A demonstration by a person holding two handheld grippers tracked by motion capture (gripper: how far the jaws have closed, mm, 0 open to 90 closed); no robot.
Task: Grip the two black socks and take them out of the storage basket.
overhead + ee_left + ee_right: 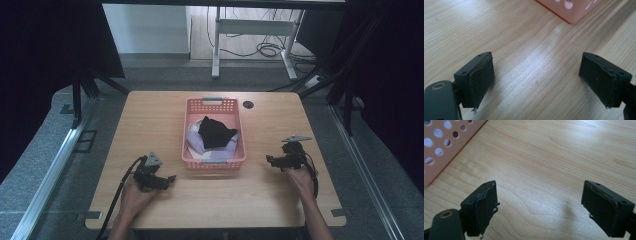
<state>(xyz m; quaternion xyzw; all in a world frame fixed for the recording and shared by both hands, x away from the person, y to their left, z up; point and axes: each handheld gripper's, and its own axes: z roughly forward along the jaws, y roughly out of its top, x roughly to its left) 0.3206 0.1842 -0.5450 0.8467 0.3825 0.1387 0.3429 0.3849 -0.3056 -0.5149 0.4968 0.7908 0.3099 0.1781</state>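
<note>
Pink plastic forms the basket (214, 159), which is set at the middle of the wooden surface (150, 120) with clothes piled inside: a black garment (216, 132) lying on top of a pale lilac one (196, 141). Nothing has been taken out yet, so the work is judged to be at its start. The left gripper (169, 179) is held just beside the basket's near left corner, the right gripper (270, 159) off its right side; both are spread wide and nothing is gripped.
</note>
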